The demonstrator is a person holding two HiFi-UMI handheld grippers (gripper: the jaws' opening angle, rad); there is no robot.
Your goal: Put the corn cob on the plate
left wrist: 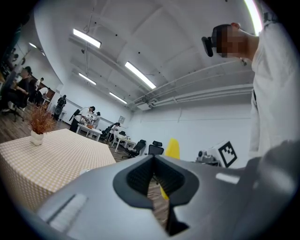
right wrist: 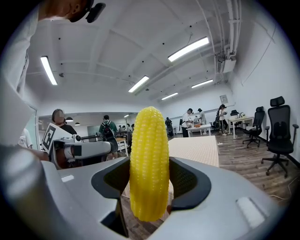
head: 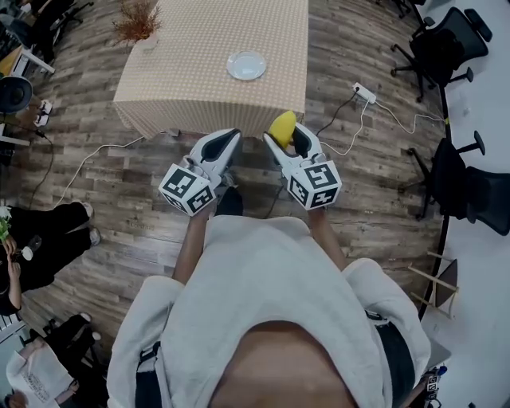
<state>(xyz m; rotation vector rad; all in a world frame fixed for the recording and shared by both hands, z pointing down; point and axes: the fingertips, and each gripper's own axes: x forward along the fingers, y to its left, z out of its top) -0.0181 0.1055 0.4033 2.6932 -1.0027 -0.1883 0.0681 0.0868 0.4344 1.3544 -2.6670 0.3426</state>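
Note:
A yellow corn cob (right wrist: 149, 159) stands upright between the pads of my right gripper (right wrist: 150, 185), which is shut on it. From the head view the corn cob (head: 281, 125) sticks up from the right gripper (head: 285, 139) just short of the table's near edge. The white plate (head: 246, 65) lies empty on the checkered tablecloth (head: 199, 48), farther in on the table's right part. My left gripper (head: 229, 139) hangs beside the right one, jaws together and holding nothing. In the left gripper view its jaws (left wrist: 154, 180) leave only a slit, with the corn cob (left wrist: 172, 149) showing beyond.
A vase of dried plants (head: 137, 22) stands at the table's far left. A power strip (head: 365, 93) and cables lie on the wood floor to the right. Black office chairs (head: 466, 187) stand along the right side. A seated person (head: 40, 239) is at the left.

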